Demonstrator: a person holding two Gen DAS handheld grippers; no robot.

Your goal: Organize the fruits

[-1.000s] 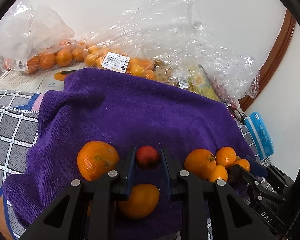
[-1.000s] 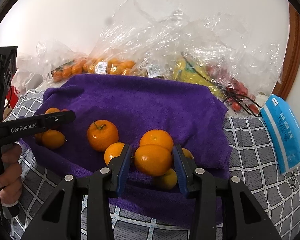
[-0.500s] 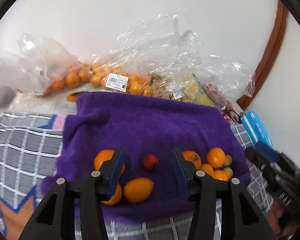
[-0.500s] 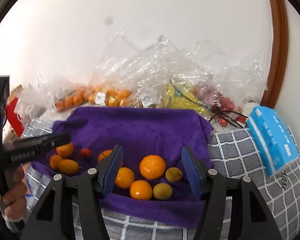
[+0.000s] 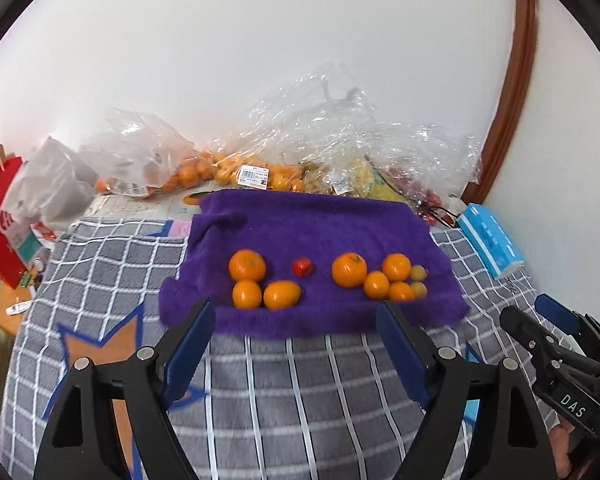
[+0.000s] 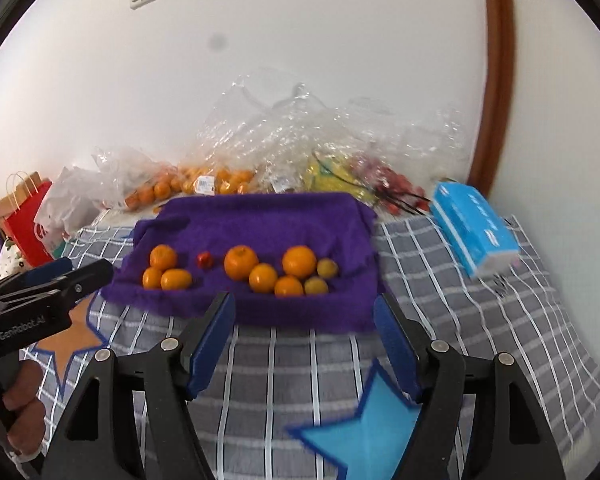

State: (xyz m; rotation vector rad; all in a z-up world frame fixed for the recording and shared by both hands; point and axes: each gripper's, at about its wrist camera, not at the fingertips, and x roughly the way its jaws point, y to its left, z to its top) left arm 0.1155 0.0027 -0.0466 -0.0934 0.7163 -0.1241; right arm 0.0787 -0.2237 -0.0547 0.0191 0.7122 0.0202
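Fruits lie on a purple towel (image 5: 320, 232) spread over a grey checked blanket (image 5: 112, 264), all gathered along the towel's near half; its far half is bare. On the left sit three oranges (image 5: 247, 266) in a tight cluster, two round and one oval (image 5: 282, 295) whose long axis runs left to right. A small red fruit (image 5: 302, 267) lies alone in the middle, apart from both groups. On the right a larger orange (image 5: 349, 269) with its stem end turned up touches three smaller ones, and two small yellow-green fruits (image 5: 419, 273) sit at that group's right end, near the towel's right edge. The skins are glossy and bright.

Bare blanket lies between the towel's near edge and both grippers. Behind the towel, crumpled clear bags (image 5: 340, 140) of more fruit crowd against the white wall. A blue tissue pack (image 5: 490, 240) lies right of the towel, and a red paper bag (image 5: 0, 216) stands far left.

The left gripper (image 5: 296, 334) hangs short of the towel's near edge, its jaws opening with nothing between them. The right gripper (image 6: 304, 330) does the same, jaws opening and empty, above the blanket near a blue star patch (image 6: 364, 432). In the right wrist view a hand (image 6: 20, 408) grips the left gripper's handle at the lower left.
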